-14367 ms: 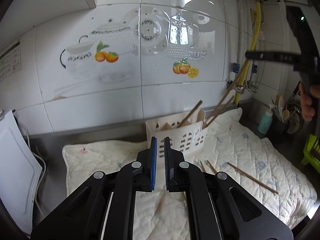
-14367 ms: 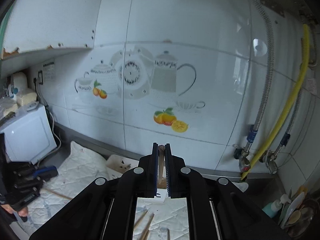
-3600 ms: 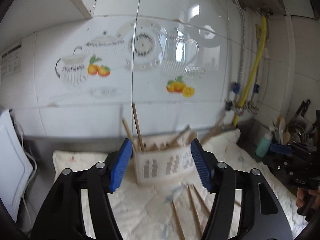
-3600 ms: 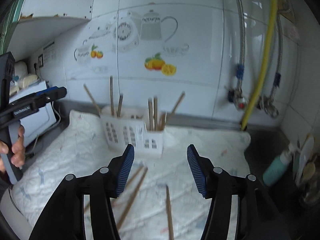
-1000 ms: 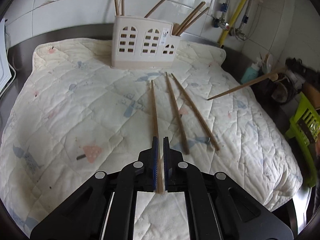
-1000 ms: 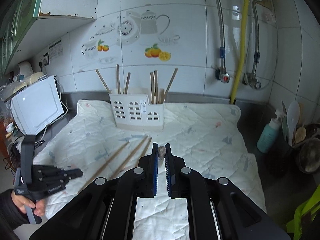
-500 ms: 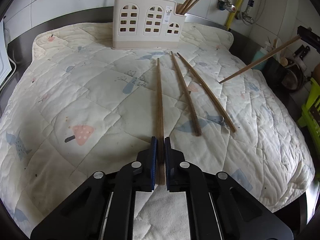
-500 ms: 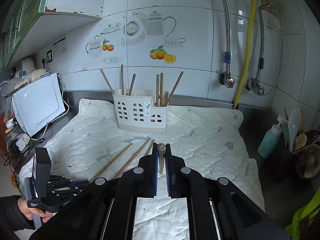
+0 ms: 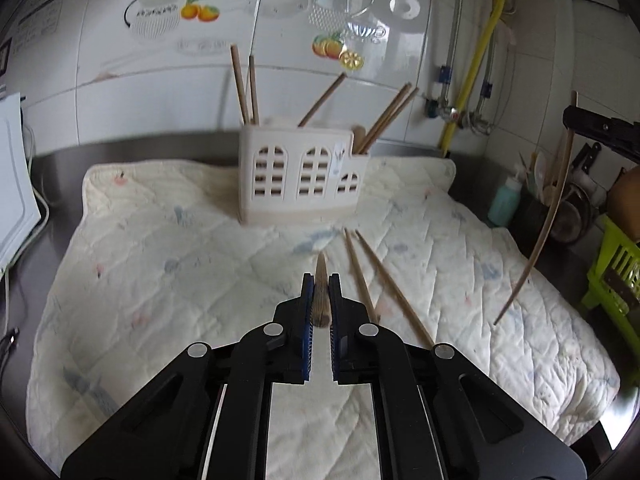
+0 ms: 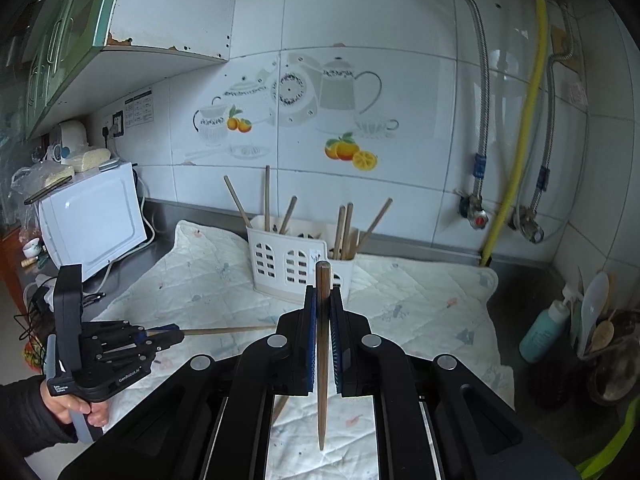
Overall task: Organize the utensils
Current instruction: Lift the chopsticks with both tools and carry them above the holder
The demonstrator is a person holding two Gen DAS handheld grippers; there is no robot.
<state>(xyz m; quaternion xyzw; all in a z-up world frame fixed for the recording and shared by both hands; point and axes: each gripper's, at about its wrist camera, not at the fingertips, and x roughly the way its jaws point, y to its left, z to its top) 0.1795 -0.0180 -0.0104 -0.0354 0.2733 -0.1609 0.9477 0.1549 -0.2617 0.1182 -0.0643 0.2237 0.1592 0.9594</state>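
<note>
My left gripper (image 9: 320, 280) is shut on the thick end of a wooden chopstick (image 9: 321, 304), held off the quilted cloth (image 9: 160, 260) and pointing at the white slotted holder (image 9: 300, 176). Several chopsticks stand in that holder. Two more chopsticks (image 9: 358, 276) lie on the cloth just right of my fingers. My right gripper (image 10: 323, 292) is shut on another chopstick (image 10: 322, 360), which hangs tip down. In the right wrist view the left gripper (image 10: 172, 335) sits low at the left in a person's hand, its chopstick (image 10: 224, 331) sticking out toward the holder (image 10: 296, 260).
A white appliance (image 10: 92, 216) stands on the steel counter to the left. A teal bottle (image 10: 544, 332) and a pot of spoons (image 10: 600, 328) are at the right, with a green basket (image 9: 612, 268) beyond the cloth's edge. Pipes (image 10: 516, 152) run down the tiled wall.
The left gripper has lifted its chopstick off the cloth and tipped up toward the holder. The right gripper has risen with its chopstick, which now hangs steeper.
</note>
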